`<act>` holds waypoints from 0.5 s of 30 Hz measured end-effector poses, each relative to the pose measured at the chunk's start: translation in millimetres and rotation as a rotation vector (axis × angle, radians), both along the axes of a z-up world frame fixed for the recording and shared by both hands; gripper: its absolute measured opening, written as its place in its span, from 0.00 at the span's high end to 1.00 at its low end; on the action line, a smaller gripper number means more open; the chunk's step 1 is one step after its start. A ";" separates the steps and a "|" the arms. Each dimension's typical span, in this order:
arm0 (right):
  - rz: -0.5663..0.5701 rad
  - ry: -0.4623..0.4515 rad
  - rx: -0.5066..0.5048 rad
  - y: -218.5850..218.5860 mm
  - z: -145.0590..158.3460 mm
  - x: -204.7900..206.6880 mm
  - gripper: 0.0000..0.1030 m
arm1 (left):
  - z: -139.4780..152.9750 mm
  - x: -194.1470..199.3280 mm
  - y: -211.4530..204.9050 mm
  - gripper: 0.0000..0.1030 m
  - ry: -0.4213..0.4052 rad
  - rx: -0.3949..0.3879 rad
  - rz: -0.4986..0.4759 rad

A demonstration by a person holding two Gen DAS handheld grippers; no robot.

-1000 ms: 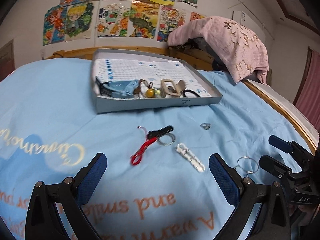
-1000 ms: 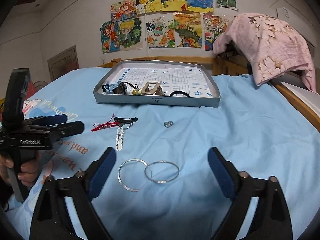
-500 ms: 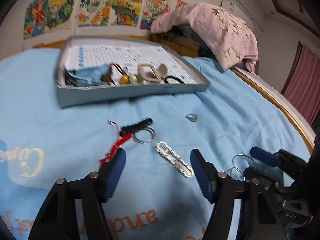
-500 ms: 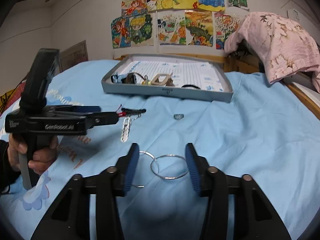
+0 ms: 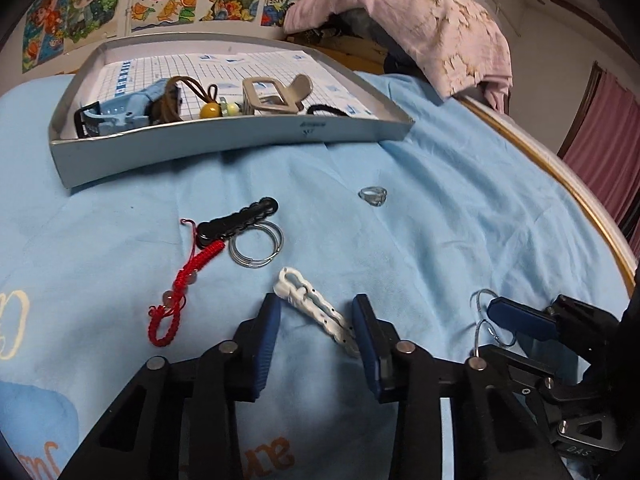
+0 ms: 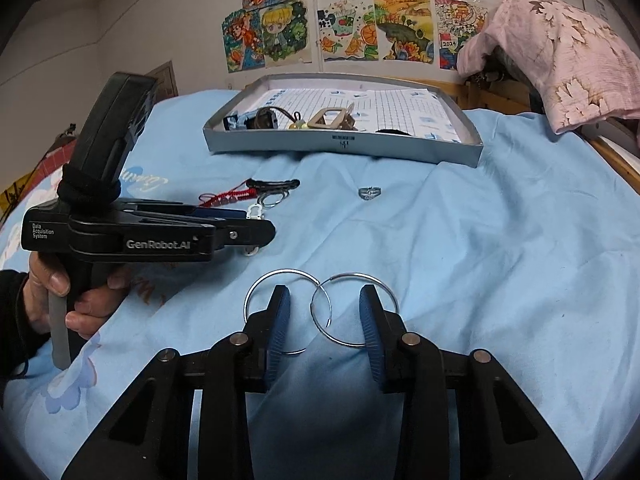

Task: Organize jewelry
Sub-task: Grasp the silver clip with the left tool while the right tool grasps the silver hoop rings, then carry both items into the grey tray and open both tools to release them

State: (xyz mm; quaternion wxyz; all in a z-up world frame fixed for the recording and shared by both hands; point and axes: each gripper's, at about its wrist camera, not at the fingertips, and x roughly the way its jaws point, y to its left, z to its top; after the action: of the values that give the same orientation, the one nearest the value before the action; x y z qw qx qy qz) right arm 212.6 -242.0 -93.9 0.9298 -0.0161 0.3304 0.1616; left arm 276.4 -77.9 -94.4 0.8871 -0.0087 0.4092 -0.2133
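Blue bedsheet, with every place below reckoned from the grey tray at its far end.

- Tray: already holds clips and hair ties.
- Your right gripper: well short of the tray, jaws part-open, straddling two hoop earrings, gripping nothing.
- Your left gripper: likewise part-open, flanking the white clip, not yet pinching.
- Small ring: just before the tray's front wall.

Step, as judged: pickup. Next, close squarely, lift, carry trayward.
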 end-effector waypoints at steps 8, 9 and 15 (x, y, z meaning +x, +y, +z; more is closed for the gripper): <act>0.000 0.011 -0.009 1.2 -2.3 0.1 0.75 | -6.9 -2.5 2.6 0.88 -0.003 0.006 0.009; 0.003 0.014 -0.013 2.3 -3.0 0.0 0.77 | -7.3 -3.4 3.0 0.90 -0.006 0.005 0.008; 0.013 0.007 -0.028 5.5 -3.5 -1.9 0.95 | -7.3 -15.5 10.0 0.95 -0.040 -0.018 0.013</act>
State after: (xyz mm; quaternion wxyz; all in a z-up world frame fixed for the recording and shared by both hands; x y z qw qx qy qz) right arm 210.7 -236.5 -97.4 0.9272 -0.0305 0.3359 0.1631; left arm 260.9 -67.8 -101.7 0.8963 -0.0149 0.3896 -0.2115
